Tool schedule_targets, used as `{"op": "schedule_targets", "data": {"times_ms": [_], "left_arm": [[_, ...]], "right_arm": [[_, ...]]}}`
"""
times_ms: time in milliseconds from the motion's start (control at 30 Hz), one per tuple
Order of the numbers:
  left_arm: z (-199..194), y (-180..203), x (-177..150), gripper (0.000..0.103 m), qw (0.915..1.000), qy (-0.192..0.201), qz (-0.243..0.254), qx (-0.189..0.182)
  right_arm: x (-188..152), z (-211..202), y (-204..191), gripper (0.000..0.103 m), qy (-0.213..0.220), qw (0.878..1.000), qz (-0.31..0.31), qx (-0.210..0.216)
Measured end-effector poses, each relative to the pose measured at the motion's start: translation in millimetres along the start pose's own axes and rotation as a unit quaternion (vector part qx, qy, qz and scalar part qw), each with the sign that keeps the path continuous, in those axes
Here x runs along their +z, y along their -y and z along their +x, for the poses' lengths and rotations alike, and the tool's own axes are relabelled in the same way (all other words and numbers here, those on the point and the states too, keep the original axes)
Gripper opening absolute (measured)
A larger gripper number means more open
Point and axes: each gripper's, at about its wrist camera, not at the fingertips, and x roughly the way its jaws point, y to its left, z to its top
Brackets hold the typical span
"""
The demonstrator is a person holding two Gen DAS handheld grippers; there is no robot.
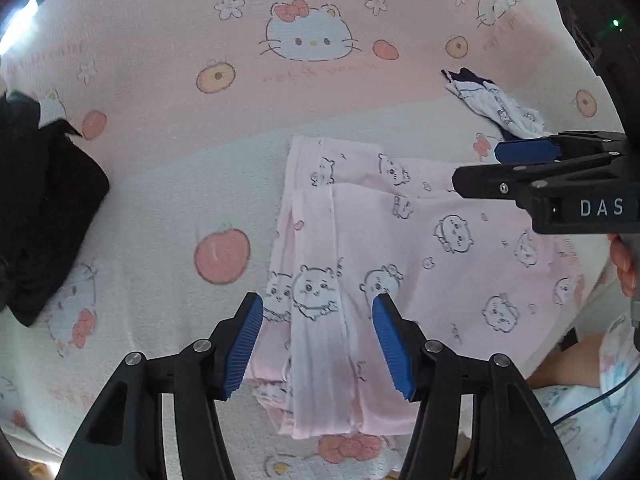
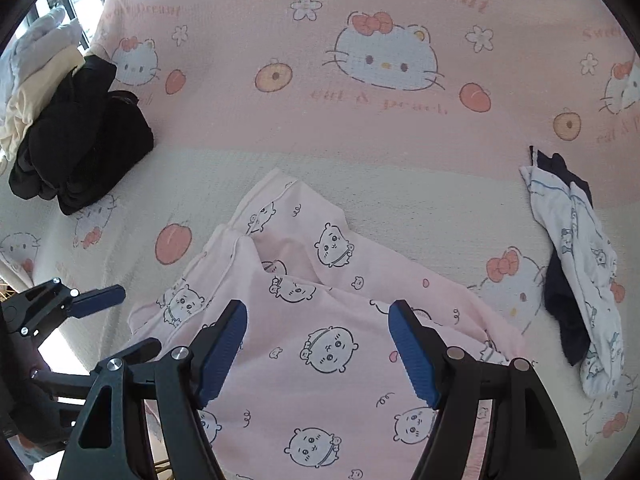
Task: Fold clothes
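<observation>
The bed sheet [image 2: 360, 184], printed with cat faces and peaches, carries everything here; I count one. On it, near its middle and directly beneath both tools, lies the pink garment [image 1: 400, 248], one piece, partly folded, with a narrow panel already laid lengthwise over the wider body and a second layer showing at its far edge.

To the left sits the dark clothing pile [image 2: 84, 144], one heap, with pale fabric bunched behind it; how many pieces it holds I cannot tell. To the right lies one small white printed garment [image 2: 576, 264] over a dark piece, well apart from the pink one.

I hold two grippers. The left gripper [image 1: 318, 344] hangs over the near end of the folded panel, jaws apart, nothing between the pads. The right gripper [image 2: 318, 354] hangs over the wide printed body, jaws spread wider, also empty.

My judgement of the step: choosing grip points for the next fold. I would pinch both layers at matching corners of one edge, lift them evenly, and lay that edge onto the opposite one without dragging the loose panel askew.
</observation>
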Motion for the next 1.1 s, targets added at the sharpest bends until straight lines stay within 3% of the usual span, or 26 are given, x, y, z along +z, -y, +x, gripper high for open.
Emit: {"op": "schedule_targets", "data": {"times_ms": [67, 100, 200, 267, 367, 533, 600, 700, 767, 800, 867, 933, 1100], "left_arm": [[6, 8, 8, 0.054, 0.9974, -0.003, 0.038, 0.061], [10, 10, 12, 0.054, 0.9967, -0.011, 0.046, 0.066], [18, 7, 25, 0.054, 0.9988, -0.028, 0.032, 0.024], [22, -1, 33, 0.054, 0.9989, -0.042, -0.001, -0.020], [29, -12, 43, 0.054, 0.9962, -0.053, -0.047, -0.050], [50, -29, 53, 0.054, 0.9815, -0.091, -0.134, -0.103], [57, -37, 57, 0.054, 0.9683, -0.106, -0.181, -0.136], [71, -47, 59, 0.054, 0.9328, -0.137, -0.274, -0.190], [80, -51, 61, 0.054, 0.9104, -0.155, -0.325, -0.203], [80, -50, 63, 0.054, 0.9073, -0.157, -0.334, -0.202], [82, -45, 70, 0.054, 0.9052, -0.155, -0.342, -0.199], [88, -42, 73, 0.054, 0.8939, -0.160, -0.361, -0.213], [116, -40, 68, 0.054, 0.8414, -0.222, -0.447, -0.209]], "right_arm": [[-5, 19, 8, 0.073, -0.044, 0.998, 0.030, 0.015], [-6, 27, 13, 0.073, -0.073, 0.995, 0.055, 0.033], [-8, 45, 32, 0.073, -0.121, 0.980, 0.131, 0.091], [-3, 46, 40, 0.073, -0.118, 0.978, 0.149, 0.083], [4, 47, 50, 0.073, -0.115, 0.971, 0.188, 0.093], [0, 59, 68, 0.073, -0.142, 0.937, 0.295, 0.123], [-8, 68, 77, 0.073, -0.154, 0.915, 0.349, 0.131], [-23, 79, 89, 0.073, -0.161, 0.875, 0.430, 0.152], [-33, 86, 97, 0.073, -0.165, 0.844, 0.482, 0.166], [-35, 88, 99, 0.073, -0.165, 0.837, 0.494, 0.168], [-39, 88, 101, 0.073, -0.161, 0.830, 0.506, 0.172], [-42, 87, 103, 0.073, -0.155, 0.827, 0.512, 0.173], [-38, 89, 105, 0.073, -0.150, 0.829, 0.512, 0.170]]}}
